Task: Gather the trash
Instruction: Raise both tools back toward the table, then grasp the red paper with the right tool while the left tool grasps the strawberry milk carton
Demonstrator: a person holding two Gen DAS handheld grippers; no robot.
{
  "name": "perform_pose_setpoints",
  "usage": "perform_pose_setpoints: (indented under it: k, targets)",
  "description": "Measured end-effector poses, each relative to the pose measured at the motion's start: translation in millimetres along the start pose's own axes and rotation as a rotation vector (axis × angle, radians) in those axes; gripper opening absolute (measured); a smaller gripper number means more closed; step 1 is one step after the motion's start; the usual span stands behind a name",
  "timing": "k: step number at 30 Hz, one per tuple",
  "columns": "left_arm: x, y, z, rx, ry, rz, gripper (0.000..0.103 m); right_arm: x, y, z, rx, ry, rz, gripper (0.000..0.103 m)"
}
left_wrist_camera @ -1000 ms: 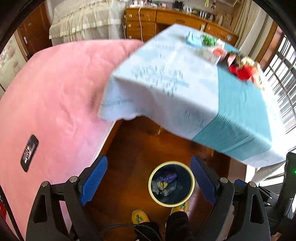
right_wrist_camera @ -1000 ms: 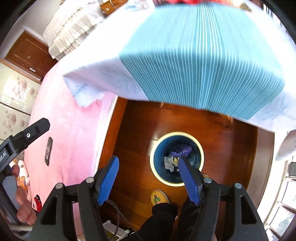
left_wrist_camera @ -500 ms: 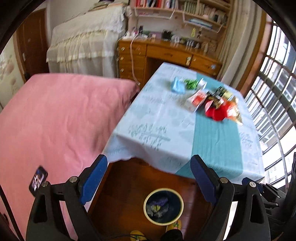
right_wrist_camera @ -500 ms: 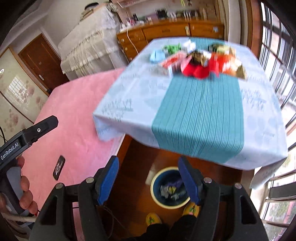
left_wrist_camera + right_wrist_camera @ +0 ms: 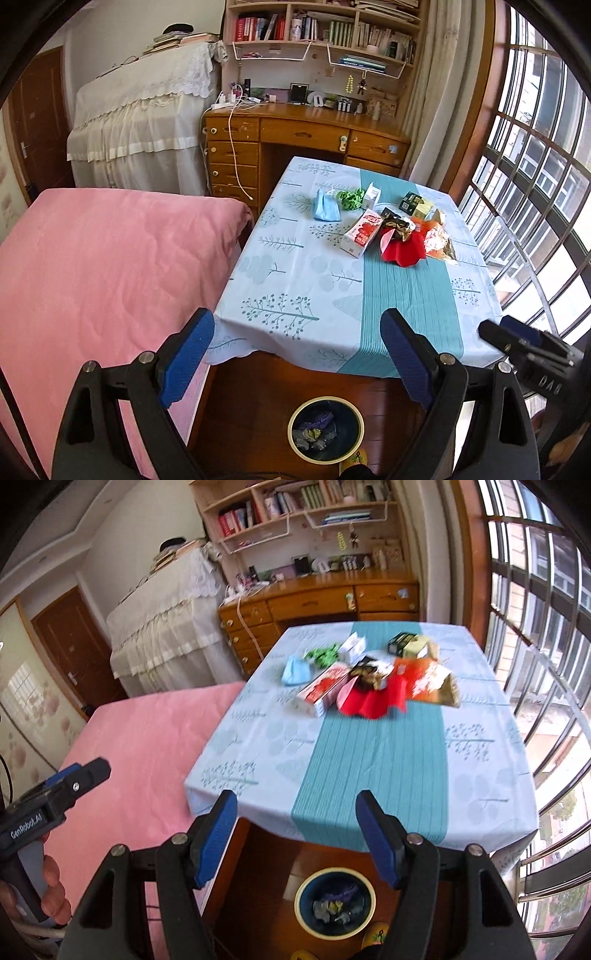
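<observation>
Trash lies at the far end of the table (image 5: 295, 280): a blue face mask (image 5: 325, 209), crumpled green paper (image 5: 350, 198), a red and white carton (image 5: 364, 232), a red wrapper (image 5: 402, 249), a gold foil bag (image 5: 437, 240) and small boxes (image 5: 415, 204). On the floor below the near table edge stands a dark bin (image 5: 325, 429) with a yellow rim and scraps inside. My left gripper (image 5: 297, 354) is open and empty above the bin. My right gripper (image 5: 297, 836) is open and empty too, with the same pile (image 5: 369, 685) and bin (image 5: 335, 902) ahead.
A pink bed (image 5: 103, 280) runs along the table's left side. Behind the table stand a wooden desk (image 5: 306, 136) with bookshelves and a cloth-covered piece of furniture (image 5: 144, 122). A barred window (image 5: 535, 177) lines the right. The left gripper's body (image 5: 48, 805) and a hand show in the right wrist view.
Both grippers have risen and tilted up from looking down at the bin. The tabletop, its trash and the desk behind have come into view. Jaws stayed open.
</observation>
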State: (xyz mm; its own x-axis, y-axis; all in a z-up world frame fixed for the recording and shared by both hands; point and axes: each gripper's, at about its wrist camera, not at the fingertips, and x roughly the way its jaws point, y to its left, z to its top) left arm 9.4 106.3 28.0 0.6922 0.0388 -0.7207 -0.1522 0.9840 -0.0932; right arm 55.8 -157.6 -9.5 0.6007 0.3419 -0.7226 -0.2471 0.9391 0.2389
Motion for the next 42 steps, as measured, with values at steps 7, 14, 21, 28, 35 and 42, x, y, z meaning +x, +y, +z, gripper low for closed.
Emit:
perform_pose_setpoints:
  k: [7,14,21,28,35,42]
  targets:
    - [19.2,-5.4,11.4,-0.004,0.017,0.046,0.09,9.7,-33.4,17.6,0.035,-0.02,-0.027,0.067]
    - [65.2,-33.6,44.7,-0.042,0.051,0.115,0.09,57.8,-89.0,52.7,0.05,0.023,0.006,0.067]
    - [145.0,-96.9,87.3,-0.028,0.179,0.115,0.09,115.7,-145.1,101.2,0.037,0.11,0.093,0.067]
    - [226.3,-142.7,112.4,0.008,0.284,0.151,0.09,190.3,-179.6,128.5,0.006,0.249,0.138,0.067]
    - [293.3,-160.3,124.0,0.074,0.381,0.217,0.09,263.2,-186.3,133.3,-0.004,0.365,0.158,0.067]
    - [343.2,-165.5,128.5,0.135,0.473,0.235,0.09,298.4,-172.6,133.1,-0.033,0.412,0.19,0.048]
